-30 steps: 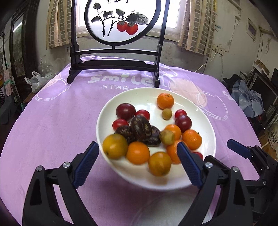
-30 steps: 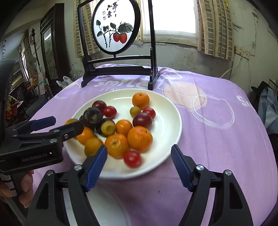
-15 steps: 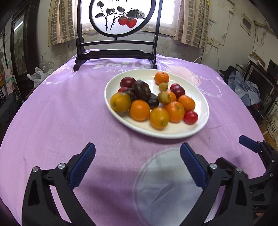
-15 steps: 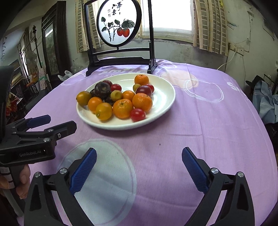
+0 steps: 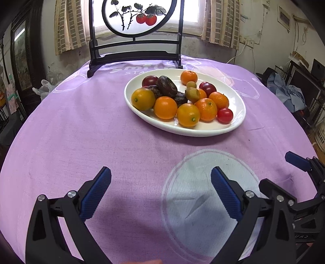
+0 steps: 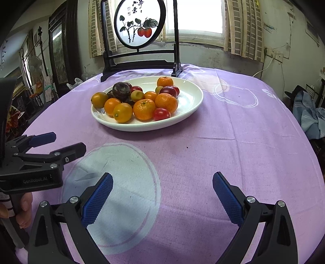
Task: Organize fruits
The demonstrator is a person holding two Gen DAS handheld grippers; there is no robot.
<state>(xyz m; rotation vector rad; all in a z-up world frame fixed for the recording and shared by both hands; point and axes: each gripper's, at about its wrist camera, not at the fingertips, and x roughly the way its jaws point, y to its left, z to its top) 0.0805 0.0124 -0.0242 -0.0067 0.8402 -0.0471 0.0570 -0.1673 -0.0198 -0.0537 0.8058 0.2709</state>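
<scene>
A round table under a purple cloth [image 5: 81,130] is seen from the left wrist, with a window and a dark stand holding a round painted screen [image 5: 134,16] at the far side. In front of that screen a white plate [image 5: 239,113] is set, and all the fruits are piled on it. On the side of the plate nearest the camera, orange citrus fruits [image 5: 165,107] are packed close together. A small red tomato [image 5: 224,115] is seen at the right of them, and dark wrinkled fruits [image 5: 167,86] are heaped behind them. No fruit is seen on the cloth. The left gripper [image 5: 160,195] is held well back from the plate with its blue pads spread wide, and nothing is held in it.

From the right wrist, the same plate [image 6: 195,99] is seen in front of the screen [image 6: 140,24]. The right gripper [image 6: 162,197] is also held far from the plate, spread wide and empty. To its left, the other gripper [image 6: 54,144] is seen, with a hand [image 6: 24,209] around its handle.

The fruits are judged to be small, round and light, so they could roll away easily. The tomatoes look thin-skinned and soft, so a gentle squeeze would be needed. The citrus looks firmer. Each fruit would best be pinched across its widest middle. The fruits may have been gathered on the plate already, or they may be waiting there to be sorted. This cannot be told.
</scene>
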